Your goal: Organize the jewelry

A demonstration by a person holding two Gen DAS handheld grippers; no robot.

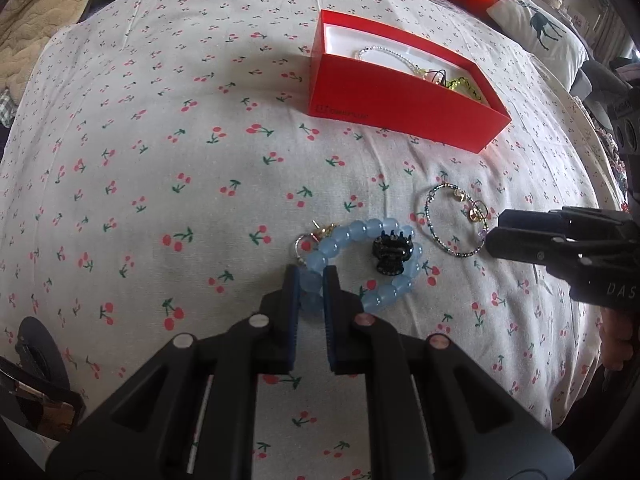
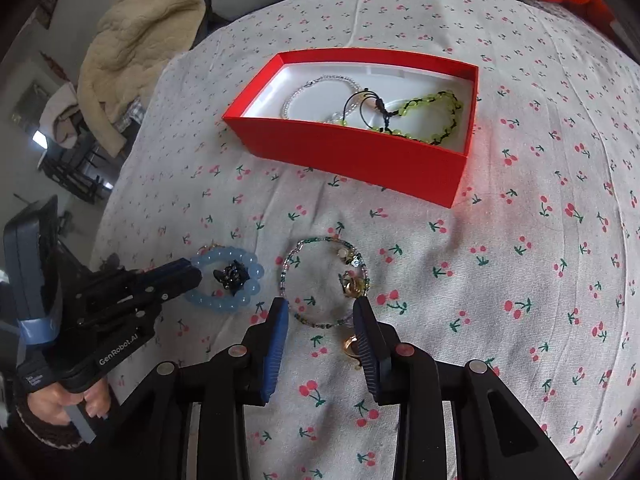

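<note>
Both wrist views look forward and down, close over the bed (image 1: 160, 128) (sharing the red box (image 1: 400, 108))

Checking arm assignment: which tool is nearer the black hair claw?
Left. The left tool is shut on the blue bead bracelet that rings the black hair claw; the right tool straddles the thin beaded bracelet beside it.

Open cloth at nine o'clock, clutter ahead

Bare cherry-print bedspread (image 1: 140, 160) spreads leftward; the red box (image 1: 400, 100) blocks one o'clock, and a black hair claw (image 1: 392, 255) sits inside the blue bead bracelet (image 1: 360, 232).
</note>
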